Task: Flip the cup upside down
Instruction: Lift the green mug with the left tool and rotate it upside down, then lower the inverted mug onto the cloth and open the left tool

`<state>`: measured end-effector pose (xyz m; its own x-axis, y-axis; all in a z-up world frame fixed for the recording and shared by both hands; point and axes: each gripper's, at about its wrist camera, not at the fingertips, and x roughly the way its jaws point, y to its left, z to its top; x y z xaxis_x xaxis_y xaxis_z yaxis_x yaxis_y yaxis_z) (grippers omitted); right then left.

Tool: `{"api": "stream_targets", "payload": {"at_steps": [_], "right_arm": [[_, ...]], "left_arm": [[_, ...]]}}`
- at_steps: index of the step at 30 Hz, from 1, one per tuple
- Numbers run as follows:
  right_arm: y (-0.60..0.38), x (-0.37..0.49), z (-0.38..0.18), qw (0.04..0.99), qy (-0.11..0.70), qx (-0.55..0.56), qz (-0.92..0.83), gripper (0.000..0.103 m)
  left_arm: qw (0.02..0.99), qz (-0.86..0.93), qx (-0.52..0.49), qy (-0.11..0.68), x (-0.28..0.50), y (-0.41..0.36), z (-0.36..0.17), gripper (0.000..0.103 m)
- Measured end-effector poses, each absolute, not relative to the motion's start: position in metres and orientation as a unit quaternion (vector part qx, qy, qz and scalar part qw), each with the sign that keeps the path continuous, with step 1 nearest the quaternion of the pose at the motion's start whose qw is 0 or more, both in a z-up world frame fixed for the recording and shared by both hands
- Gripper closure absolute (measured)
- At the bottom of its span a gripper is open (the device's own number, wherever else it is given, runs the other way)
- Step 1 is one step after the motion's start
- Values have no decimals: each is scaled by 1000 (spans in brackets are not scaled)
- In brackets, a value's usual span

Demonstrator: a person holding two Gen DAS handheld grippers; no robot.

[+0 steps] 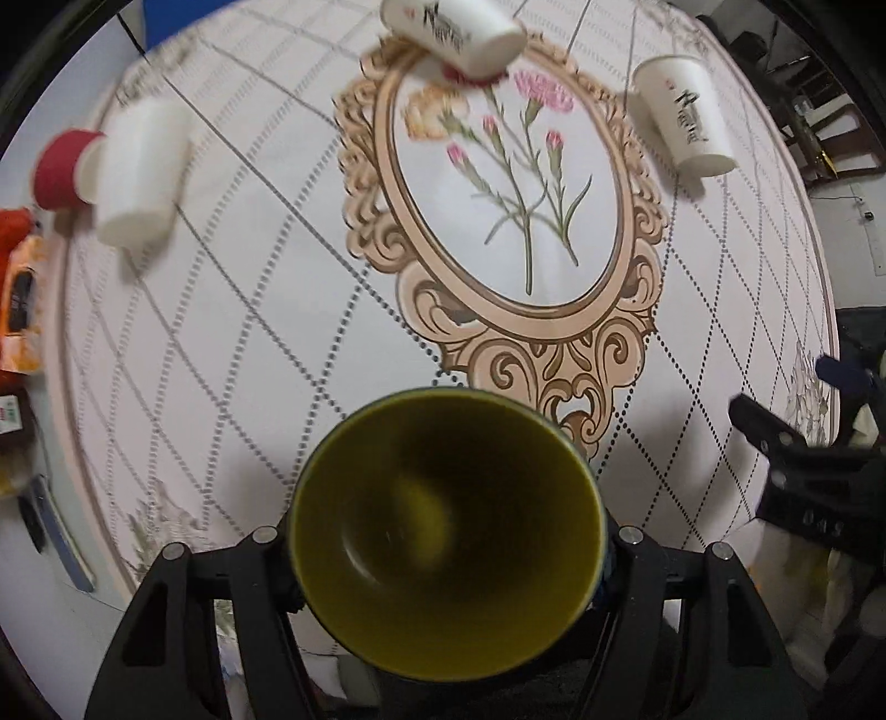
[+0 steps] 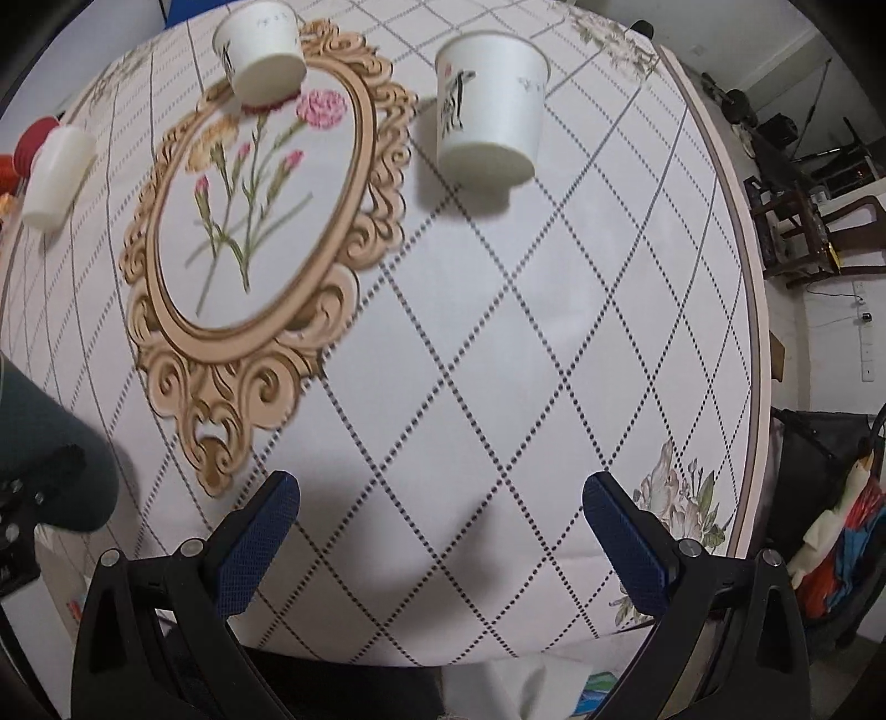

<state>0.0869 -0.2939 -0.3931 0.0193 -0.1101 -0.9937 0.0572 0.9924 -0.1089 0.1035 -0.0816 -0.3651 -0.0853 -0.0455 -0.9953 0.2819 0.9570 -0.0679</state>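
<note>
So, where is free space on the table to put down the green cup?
Bare cloth lies ahead of the open right gripper, between the printed oval frame and the table edge. Crowded: the far side, with three white paper cups. The left gripper holds the green cup.

The left tool's fingertips [image 1: 606,559] are hidden behind the cup [image 1: 446,531]; far paper cups [image 1: 141,171] blur.
</note>
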Motion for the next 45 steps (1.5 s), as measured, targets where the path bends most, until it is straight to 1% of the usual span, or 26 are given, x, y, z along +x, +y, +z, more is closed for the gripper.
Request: {"api": "stream_targets", "payload": {"at_steps": [10,14,18,23,30,36,39,41,42,43,45], "right_arm": [[-305,100,-392,710,699,-29,-80,0],[-301,109,-388,711,696,-35,-92,0],[-299,116,-389,709,698,-32,-99,0],[-291,121,-393,704,702,-32,-103,0],[-286,122,-396,702,703,-31,-106,0],[-286,120,-397,701,704,-30,-109,0],[-289,121,-399,701,704,-29,-110,0],[-289,122,-399,699,706,-29,-111,0],[-289,122,-399,699,706,-30,-110,0],[-289,122,-400,699,706,-30,-111,0],[-290,122,-400,699,706,-30,-111,0]], "left_arm": [[661,-118,62,738,156,-95,-390,36],[660,-109,71,740,171,-101,-404,36],[657,-99,66,745,177,-102,-413,36],[638,-80,33,765,180,-96,-425,36],[628,-73,27,774,179,-88,-446,36],[625,-66,7,778,182,-88,-445,36],[628,-66,3,776,186,-83,-433,35],[630,-68,-3,773,192,-79,-427,33],[632,-71,-6,772,192,-79,-425,30],[633,-72,-8,771,192,-81,-423,23],[634,-74,-9,770,201,-83,-419,18]]}}
